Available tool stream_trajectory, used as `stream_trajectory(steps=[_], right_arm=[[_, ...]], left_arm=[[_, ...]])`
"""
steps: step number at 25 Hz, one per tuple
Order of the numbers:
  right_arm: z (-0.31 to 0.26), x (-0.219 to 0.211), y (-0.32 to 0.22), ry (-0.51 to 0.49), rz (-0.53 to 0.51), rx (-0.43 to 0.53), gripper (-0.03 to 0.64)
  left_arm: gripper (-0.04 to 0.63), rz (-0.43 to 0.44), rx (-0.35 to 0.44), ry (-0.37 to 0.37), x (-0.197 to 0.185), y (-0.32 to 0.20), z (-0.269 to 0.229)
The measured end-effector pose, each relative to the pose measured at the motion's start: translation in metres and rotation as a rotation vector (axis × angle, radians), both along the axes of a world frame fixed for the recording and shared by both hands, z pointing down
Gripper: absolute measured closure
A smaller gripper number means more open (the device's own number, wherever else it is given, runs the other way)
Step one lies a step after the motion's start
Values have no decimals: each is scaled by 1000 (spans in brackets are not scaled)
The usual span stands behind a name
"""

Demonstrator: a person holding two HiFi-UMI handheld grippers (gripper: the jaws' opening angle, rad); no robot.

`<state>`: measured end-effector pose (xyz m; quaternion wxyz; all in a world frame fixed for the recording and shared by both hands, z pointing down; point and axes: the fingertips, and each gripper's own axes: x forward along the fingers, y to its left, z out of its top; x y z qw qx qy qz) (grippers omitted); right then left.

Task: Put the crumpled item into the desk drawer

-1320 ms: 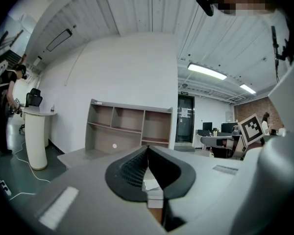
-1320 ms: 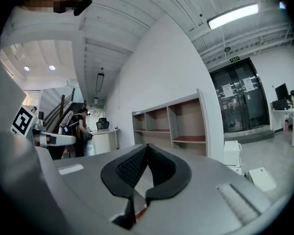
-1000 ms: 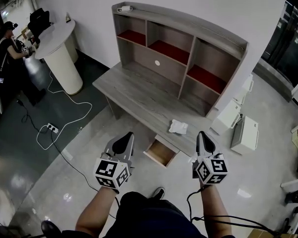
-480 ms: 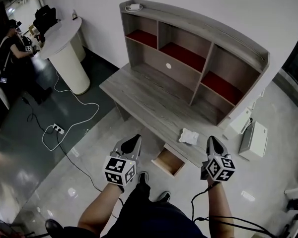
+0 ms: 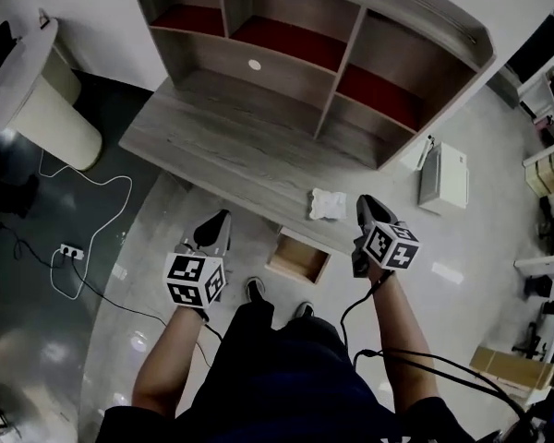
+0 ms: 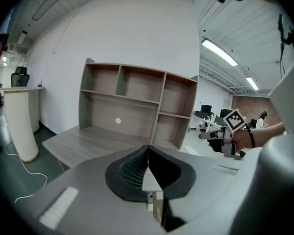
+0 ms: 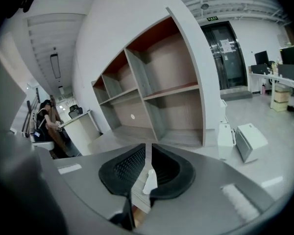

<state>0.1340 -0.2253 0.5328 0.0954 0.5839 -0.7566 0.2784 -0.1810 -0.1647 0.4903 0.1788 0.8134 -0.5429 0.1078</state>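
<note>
We stand before a grey wooden desk [image 5: 223,146] that carries a three-bay hutch [image 5: 325,81] with red shelf floors. Below its front edge a small drawer [image 5: 298,258] is pulled open, with bare wood showing inside. The left gripper [image 5: 219,220] hangs over the floor to the left of the drawer, its jaws pressed together on nothing. The right gripper [image 5: 367,203] is at the desk's front edge, its jaws also closed and empty. The white crumpled item [image 5: 330,204] lies on the desktop near that edge, behind the drawer's right end. It is just left of the right gripper's tips and well apart from the left gripper.
</note>
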Motion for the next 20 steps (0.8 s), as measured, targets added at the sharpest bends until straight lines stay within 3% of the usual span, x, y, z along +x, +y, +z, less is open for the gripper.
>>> stream_trajectory(steps=[6, 11, 20], right_arm=[[72, -7, 5, -19, 55, -188, 574], [133, -13, -2, -24, 60, -327, 565], [201, -15, -11, 18, 68, -480, 533]], left_arm=[[591, 99, -128, -14, 9, -1, 49], [591, 59, -184, -14, 3, 5, 66], [591, -35, -248, -30, -22, 26, 84]])
